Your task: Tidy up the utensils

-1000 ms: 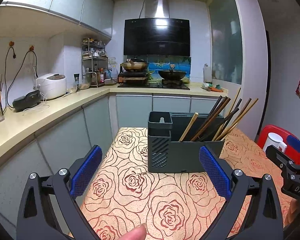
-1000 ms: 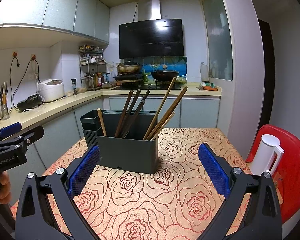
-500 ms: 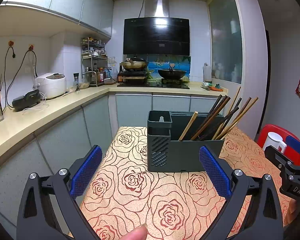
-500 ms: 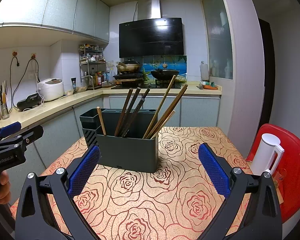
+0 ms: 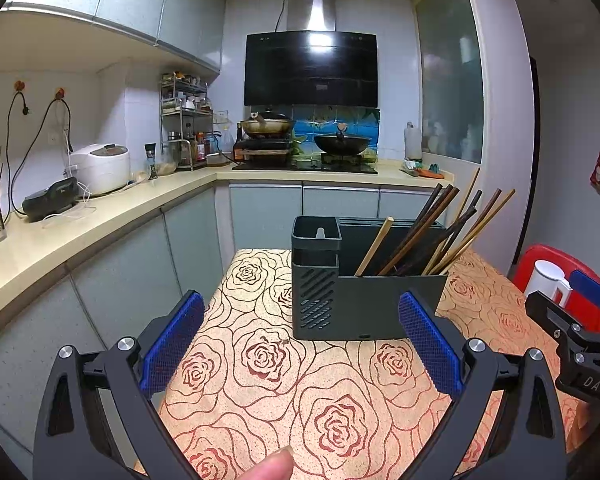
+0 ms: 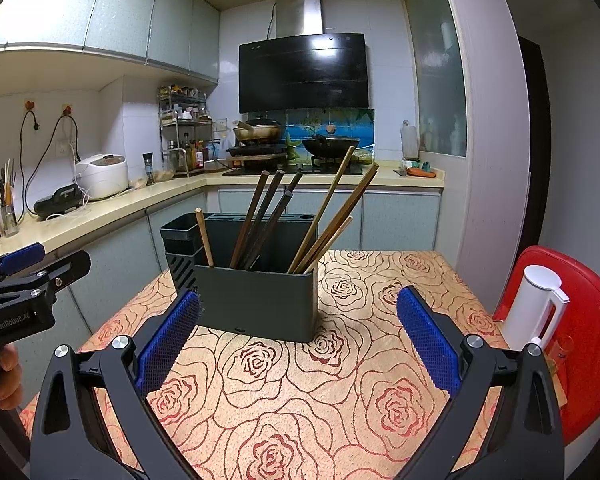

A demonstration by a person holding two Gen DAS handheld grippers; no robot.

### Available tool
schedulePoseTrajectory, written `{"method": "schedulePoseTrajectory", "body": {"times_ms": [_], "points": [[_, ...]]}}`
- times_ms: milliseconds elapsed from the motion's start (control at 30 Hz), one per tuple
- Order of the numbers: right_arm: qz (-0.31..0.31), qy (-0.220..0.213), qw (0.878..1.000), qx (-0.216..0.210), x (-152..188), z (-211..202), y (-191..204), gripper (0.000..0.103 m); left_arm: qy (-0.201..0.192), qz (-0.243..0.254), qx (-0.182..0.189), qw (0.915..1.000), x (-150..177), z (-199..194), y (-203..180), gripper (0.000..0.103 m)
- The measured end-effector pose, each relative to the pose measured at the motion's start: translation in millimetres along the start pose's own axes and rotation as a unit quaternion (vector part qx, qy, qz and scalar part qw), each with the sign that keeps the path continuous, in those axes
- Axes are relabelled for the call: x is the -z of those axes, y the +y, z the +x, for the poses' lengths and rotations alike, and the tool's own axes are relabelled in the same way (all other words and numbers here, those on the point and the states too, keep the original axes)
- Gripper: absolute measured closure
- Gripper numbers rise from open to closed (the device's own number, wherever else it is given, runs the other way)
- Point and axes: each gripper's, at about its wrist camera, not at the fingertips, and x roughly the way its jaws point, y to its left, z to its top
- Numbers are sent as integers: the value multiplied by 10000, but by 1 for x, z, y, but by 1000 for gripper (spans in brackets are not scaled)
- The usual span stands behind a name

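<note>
A dark grey utensil holder [image 5: 364, 304] stands on the rose-patterned table [image 5: 268, 360]; it also shows in the right wrist view [image 6: 256, 304]. Several wooden and dark chopsticks [image 5: 440, 232] lean in its large compartment, also seen in the right wrist view [image 6: 296, 220]. One short light stick [image 6: 205, 236] stands apart at the left. My left gripper [image 5: 300, 344] is open and empty, in front of the holder. My right gripper [image 6: 298, 340] is open and empty, also short of the holder.
A white kettle [image 6: 532, 308] stands on a red chair [image 6: 588, 320] to the right of the table. A kitchen counter [image 5: 80, 224] with a rice cooker [image 5: 100, 168] runs along the left. The stove with pans [image 5: 304, 144] is at the back.
Both grippers have drifted very slightly; the holder sits a touch higher in the views. Both stay open and empty.
</note>
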Motion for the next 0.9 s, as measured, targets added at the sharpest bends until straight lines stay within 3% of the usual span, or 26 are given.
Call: {"method": "schedulePoseTrajectory", "body": {"times_ms": [200, 600, 733, 900], "points": [[-19, 165, 9998, -51, 8, 4, 6, 7, 87, 15, -6, 10000, 2, 3, -2, 8], [27, 1637, 9865, -85, 90, 19, 29, 7, 444, 129, -68, 9989, 16, 16, -5, 8], [-81, 1937, 9809, 132, 120, 14, 36, 7, 773, 213, -7, 9968, 30, 24, -8, 8], [60, 2100, 9776, 137, 125, 19, 30, 7, 1020, 252, 6, 9945, 42, 32, -10, 8]]}}
